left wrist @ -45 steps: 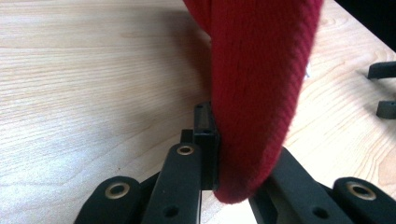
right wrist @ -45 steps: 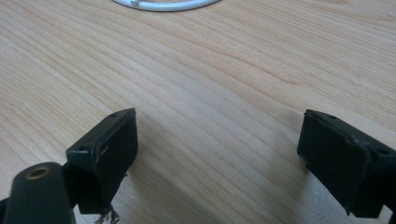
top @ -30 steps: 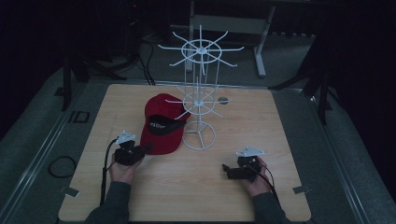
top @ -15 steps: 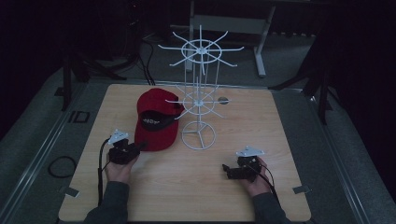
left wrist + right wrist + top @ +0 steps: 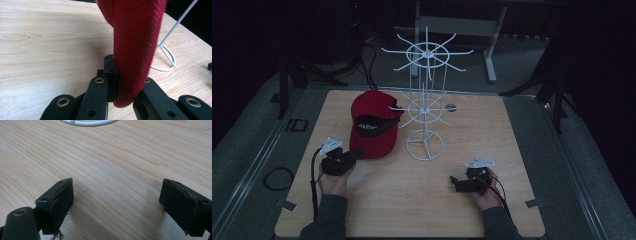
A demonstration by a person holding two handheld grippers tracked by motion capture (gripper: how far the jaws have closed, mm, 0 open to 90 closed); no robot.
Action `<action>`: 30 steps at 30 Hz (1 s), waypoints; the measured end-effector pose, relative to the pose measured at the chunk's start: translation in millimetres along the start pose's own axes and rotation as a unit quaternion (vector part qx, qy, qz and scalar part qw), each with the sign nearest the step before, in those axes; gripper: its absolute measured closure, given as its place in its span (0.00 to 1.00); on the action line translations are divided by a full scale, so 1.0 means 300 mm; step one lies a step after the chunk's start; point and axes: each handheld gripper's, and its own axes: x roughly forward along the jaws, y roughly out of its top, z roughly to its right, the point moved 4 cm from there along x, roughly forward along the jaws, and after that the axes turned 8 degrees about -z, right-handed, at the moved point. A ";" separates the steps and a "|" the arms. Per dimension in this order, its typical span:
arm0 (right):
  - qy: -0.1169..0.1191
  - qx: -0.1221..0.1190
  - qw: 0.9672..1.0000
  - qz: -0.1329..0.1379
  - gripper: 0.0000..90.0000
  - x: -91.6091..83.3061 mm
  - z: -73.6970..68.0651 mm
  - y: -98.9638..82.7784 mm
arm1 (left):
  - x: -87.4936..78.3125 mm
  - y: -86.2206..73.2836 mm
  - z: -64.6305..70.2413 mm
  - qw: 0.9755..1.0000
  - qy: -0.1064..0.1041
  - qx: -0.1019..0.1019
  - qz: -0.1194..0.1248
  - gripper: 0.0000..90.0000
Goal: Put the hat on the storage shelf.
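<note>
The wooden table (image 5: 532, 150) carries a white wire rack (image 5: 425, 105) near its middle. The red cap (image 5: 374, 125) lies just left of the rack base. The left gripper (image 5: 353, 156) is clamped on the cap's brim. The right gripper (image 5: 455, 182) rests low at the front right, jaws wide apart.

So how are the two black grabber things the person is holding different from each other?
The left black two-jaw gripper is shut on the brim of the red knitted cap; the right black two-jaw gripper is wide open and holds nothing. The left one sits beside the cap, the right one over bare light wooden table, apart from the white wire rack. Both are black and hand-held, low over the table.
</note>
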 end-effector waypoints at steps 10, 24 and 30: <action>0.000 0.000 1.000 0.000 0.13 0.000 0.000 0.000 | -0.040 0.020 -0.007 1.000 0.011 -0.001 0.012 0.95; 0.000 0.000 1.000 0.000 0.13 0.000 0.000 0.000 | -0.074 0.064 -0.009 0.999 0.016 0.000 0.028 0.95; 0.000 0.001 1.000 0.000 0.13 0.000 0.000 0.000 | -0.088 0.095 -0.003 0.999 0.018 0.002 0.040 0.95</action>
